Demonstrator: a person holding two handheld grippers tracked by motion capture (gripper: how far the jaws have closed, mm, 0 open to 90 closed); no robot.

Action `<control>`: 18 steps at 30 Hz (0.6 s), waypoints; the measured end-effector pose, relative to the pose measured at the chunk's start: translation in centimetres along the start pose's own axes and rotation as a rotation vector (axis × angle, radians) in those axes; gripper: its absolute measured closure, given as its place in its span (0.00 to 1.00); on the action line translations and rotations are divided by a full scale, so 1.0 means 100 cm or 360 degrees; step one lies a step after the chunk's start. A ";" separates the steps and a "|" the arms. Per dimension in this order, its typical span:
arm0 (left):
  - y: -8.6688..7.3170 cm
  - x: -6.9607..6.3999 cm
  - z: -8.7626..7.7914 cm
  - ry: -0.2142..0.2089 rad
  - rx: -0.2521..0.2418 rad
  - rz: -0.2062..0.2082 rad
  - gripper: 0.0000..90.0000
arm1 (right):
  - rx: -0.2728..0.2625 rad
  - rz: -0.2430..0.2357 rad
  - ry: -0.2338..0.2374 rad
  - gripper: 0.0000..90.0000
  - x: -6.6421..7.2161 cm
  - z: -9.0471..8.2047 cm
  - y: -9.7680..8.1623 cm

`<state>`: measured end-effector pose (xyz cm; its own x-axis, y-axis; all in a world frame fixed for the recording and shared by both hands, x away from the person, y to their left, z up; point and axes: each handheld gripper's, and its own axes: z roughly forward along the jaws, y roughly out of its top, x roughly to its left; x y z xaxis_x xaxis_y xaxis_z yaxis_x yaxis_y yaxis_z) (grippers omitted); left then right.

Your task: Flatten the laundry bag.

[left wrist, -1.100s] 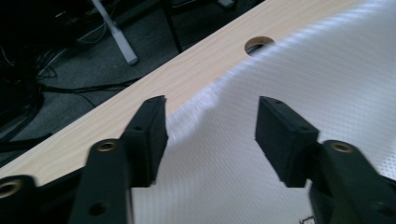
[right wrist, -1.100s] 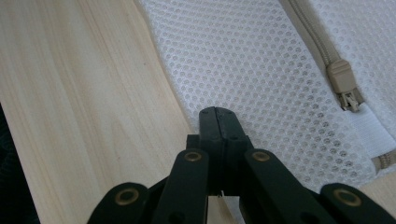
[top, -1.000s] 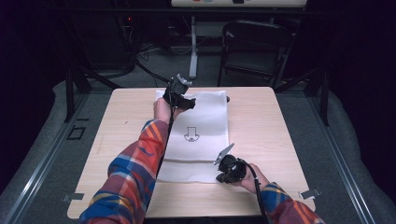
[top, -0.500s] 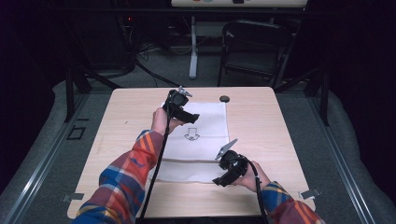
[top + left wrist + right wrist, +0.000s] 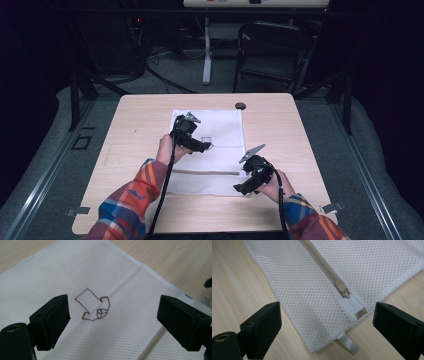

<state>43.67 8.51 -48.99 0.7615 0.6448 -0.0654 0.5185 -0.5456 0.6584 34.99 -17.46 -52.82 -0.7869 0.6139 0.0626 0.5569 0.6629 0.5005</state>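
Observation:
A white mesh bag (image 5: pixel 220 135) lies flat on the table, with a beige zipper (image 5: pixel 205 172) running near its front edge. My left gripper (image 5: pixel 204 147) hovers over the black arrow print (image 5: pixel 93 306) in the bag's middle. Its jaws have just been opening and stand wide apart with nothing gripped. My right gripper (image 5: pixel 241 189) is at the bag's front right corner, just above the zipper slider (image 5: pixel 342 289) and a white tab (image 5: pixel 348 345). Its jaws have just been opening too, and only the bag's corner lies below them.
A small dark round thing (image 5: pixel 240 105) sits on the wooden table (image 5: pixel 140 125) just beyond the bag's far right corner. A dark chair (image 5: pixel 272 50) and cables stand on the floor behind the table. Bare wood flanks the bag on both sides.
My left gripper came back from the bag's far edge to its middle. The bag's far edge now lies nearer, and the dark round thing shows. My right gripper rose slightly at the front corner.

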 end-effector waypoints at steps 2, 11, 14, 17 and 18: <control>-0.006 -0.004 0.002 -0.0018 -0.0014 -0.0008 0.12 | 0.0001 0.0018 -0.0025 0.09 -0.002 -0.002 0.000; -0.013 -0.016 0.012 -0.0091 0.0023 0.0047 0.11 | -0.0052 0.0107 -0.0085 0.13 -0.014 -0.006 0.002; -0.013 -0.021 0.015 -0.0105 0.0015 0.0056 0.12 | -0.0047 0.0123 -0.0099 0.15 -0.018 -0.005 0.001; -0.012 -0.028 0.020 -0.0119 0.0026 0.0089 0.12 | -0.0075 0.0146 -0.0121 0.16 -0.021 -0.005 0.000; -0.012 -0.030 0.021 -0.0119 0.0027 0.0093 0.12 | -0.0084 0.0159 -0.0130 0.17 -0.022 -0.005 -0.001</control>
<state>41.62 6.07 -51.16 0.8172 0.5702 -0.0836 0.4784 -0.5903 0.6501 36.57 -19.13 -52.53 -0.7027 0.7100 0.0452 0.6151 0.5744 0.5401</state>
